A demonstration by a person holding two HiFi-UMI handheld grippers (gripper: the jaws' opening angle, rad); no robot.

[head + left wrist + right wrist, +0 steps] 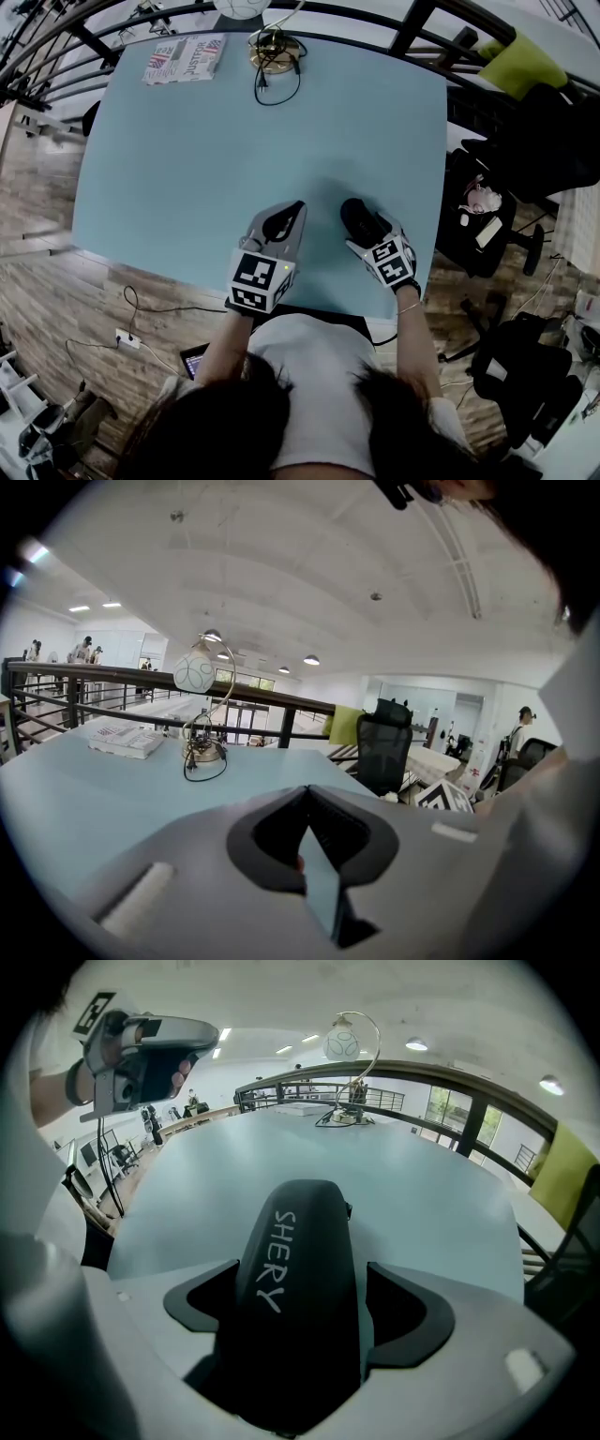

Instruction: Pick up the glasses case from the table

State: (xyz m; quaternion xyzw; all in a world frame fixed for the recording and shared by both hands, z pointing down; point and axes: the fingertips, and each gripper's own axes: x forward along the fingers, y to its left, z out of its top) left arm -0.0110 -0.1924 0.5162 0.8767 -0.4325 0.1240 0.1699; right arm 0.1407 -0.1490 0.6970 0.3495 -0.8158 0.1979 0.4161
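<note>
Glasses case sits lengthwise in the right gripper, jaws clamped on both its flanks, over the table near the 5 o'clock edge; can't tell if it's clear of the top. My read: lift straight up, even squeeze, case level, since the smooth rounded shell could slip forward. Left gripper is at the case's 9 o'clock, jaws together and empty, just beside, so mind it; lamp with cord at 12 o'clock and papers at 11 are well apart, nothing blocks
</note>
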